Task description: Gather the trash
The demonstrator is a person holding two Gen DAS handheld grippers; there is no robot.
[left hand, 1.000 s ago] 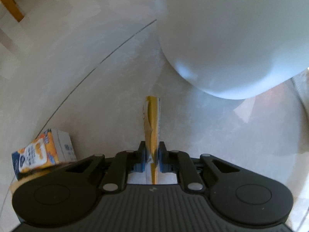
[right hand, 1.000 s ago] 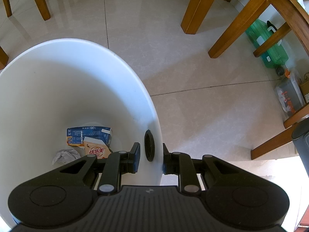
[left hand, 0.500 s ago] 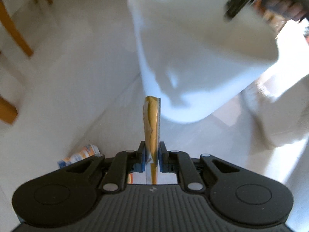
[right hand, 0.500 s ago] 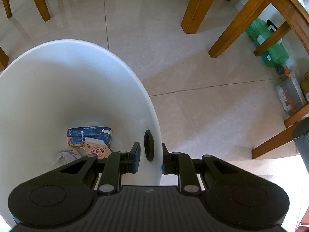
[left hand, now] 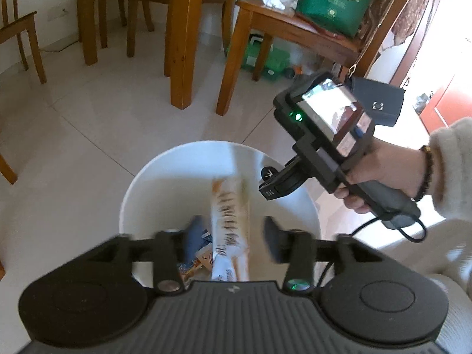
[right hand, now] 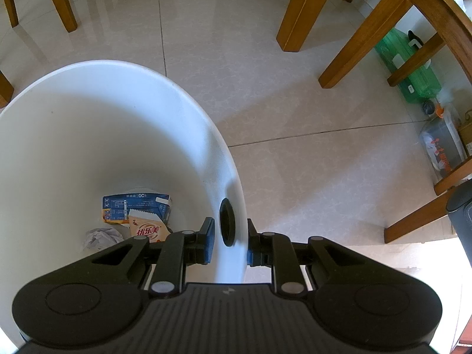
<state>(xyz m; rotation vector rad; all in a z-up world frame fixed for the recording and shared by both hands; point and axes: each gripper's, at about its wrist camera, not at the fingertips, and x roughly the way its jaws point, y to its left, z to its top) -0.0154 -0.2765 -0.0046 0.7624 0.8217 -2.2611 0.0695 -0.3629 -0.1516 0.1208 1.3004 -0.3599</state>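
Here's the white bin filling the middle of the left wrist view, floor tiles all round it, and the right gripper is clenched on its rim, one pad inside the wall and one outside, just by the round hole in the side. Above the bin's mouth hangs the left gripper, and its jaws have just been opening: the long orange-and-white wrapper sits between them, blurred, with neither pad pressing on it, so I'd call it released and on its way in.

Down at the bottom there's a fair haul already: a blue carton, a small sachet with red lettering lying over it, and a crumpled paper ball beside them. So several pieces are collected and this wrapper looks like the next; whether more litter is left on the floor these views don't show.

Around the bin: wooden table and chair legs, a green bag on a chair seat, green plastic jugs under the furniture. Nothing sits over the bin's mouth; the nearest obstacle is the person's own right hand at the rim
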